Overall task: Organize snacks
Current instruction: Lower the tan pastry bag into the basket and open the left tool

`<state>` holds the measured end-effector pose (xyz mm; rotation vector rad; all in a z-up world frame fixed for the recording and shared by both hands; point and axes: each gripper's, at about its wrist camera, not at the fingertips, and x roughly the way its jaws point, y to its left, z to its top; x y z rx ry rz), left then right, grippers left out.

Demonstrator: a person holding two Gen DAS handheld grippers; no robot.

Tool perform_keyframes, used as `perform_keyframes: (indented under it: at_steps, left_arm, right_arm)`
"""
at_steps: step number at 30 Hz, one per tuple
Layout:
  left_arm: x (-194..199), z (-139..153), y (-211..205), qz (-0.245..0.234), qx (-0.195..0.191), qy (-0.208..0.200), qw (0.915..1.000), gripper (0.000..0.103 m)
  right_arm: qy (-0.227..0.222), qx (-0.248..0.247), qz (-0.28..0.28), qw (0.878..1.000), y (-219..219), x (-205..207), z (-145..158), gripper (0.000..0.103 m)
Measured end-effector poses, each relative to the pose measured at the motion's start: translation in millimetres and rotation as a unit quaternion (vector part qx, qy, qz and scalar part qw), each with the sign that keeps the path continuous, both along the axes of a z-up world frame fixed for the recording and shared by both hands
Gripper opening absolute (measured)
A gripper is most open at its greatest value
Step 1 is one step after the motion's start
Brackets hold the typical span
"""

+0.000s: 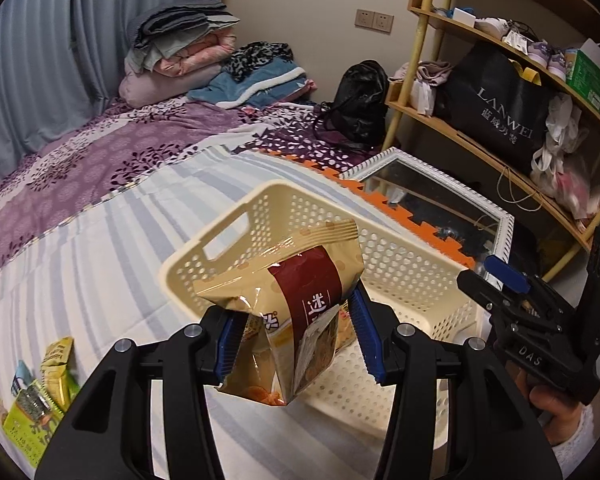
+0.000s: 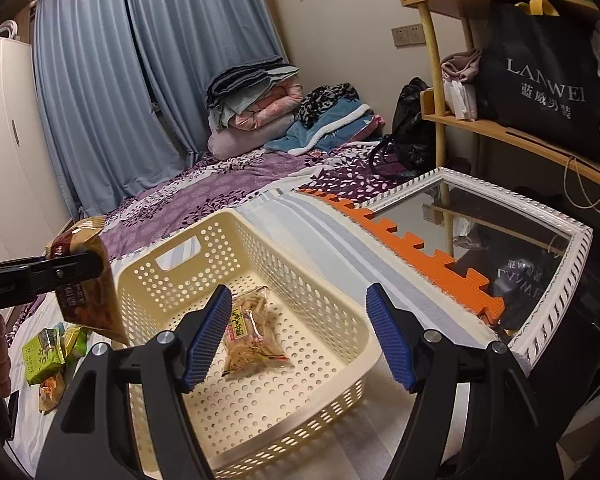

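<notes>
The left gripper (image 1: pixel 296 336) pinched a crinkly tan-and-maroon foil snack bag (image 1: pixel 288 312) upright, hanging it just short of the perforated cream plastic basket (image 2: pixel 342 316), probably to drop it in. The right gripper (image 2: pixel 298 338) hovered with fingers spread and empty over a clear packet of sticks (image 2: pixel 252 330) on the basket floor, with loose green packets (image 2: pixel 46 354) on the striped sheet at its nine o'clock.

wrist views — both near basket (image 1: pixel 400 248), bedward
</notes>
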<state>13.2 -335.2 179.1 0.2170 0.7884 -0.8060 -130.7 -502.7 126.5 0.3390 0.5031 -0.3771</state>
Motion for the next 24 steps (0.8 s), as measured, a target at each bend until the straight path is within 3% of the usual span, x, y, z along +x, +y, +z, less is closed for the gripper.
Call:
perform_keyframes:
  at_steps: [3, 5, 11, 24]
  left_arm:
    - [4.2, -2.1, -8.7, -0.005, -0.009, 0.001, 0.9999, 0.054]
    - [8.5, -2.6, -9.6, 0.004, -0.013, 0.001, 0.9999, 0.076]
    - [15.2, 4.5, 0.9, 0.036, -0.004, -0.027, 0.9990, 0.093]
    - [14.1, 7.0, 21.4, 0.060, 0.007, -0.029, 0.9978, 0.097]
  right_arm:
    - [0.001, 0.004, -0.002, 1.000, -1.1, -0.9, -1.6, 0.070]
    - [0.001, 0.005, -0.001, 1.000, -0.2, -1.2, -2.4, 0.070]
    - [0.001, 0.006, 0.002, 1.000, 0.6, -1.2, -2.2, 0.071]
    - [-0.006, -0.003, 0.011, 1.000, 9.0, 0.6, 7.2, 0.076]
